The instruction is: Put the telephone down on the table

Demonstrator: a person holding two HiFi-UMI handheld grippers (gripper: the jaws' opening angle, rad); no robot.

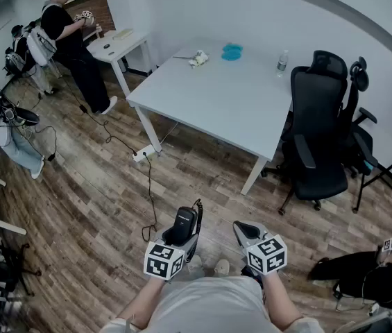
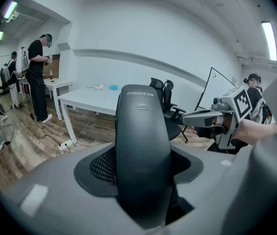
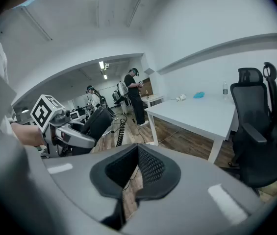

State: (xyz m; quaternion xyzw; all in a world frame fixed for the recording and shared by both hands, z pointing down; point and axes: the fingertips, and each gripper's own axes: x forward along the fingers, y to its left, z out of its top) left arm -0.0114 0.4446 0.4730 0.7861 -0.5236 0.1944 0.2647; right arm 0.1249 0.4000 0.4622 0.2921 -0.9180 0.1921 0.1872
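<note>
Two grippers are held low in front of the person, over the wooden floor [image 1: 98, 207] and well apart from the white bench [image 1: 223, 99]. The telephone [image 2: 143, 146], a black handset, is clamped lengthwise in the left gripper [image 1: 180, 238]. Its fingers [image 2: 101, 165] are spread wide and pressed against the handset's sides, so most of its length stands out beyond them (a hold that, it may be judged, leaves the far end free to be laid down first). A coiled cord [image 3: 120, 127] is seen hanging from it toward the floor. The right gripper [image 3: 138, 150] is held just beside, its fingers brought together at the tips with nothing between them, presumably because the carrying is left to one side. The task is judged barely begun: the telephone is nowhere near the bench, and the gap is not yet crossed. The near part of the bench is bare, while a blue thing [image 1: 232, 51] and a bottle [image 1: 282, 62] are set along its far edge, so a clear landing place is offered
</note>
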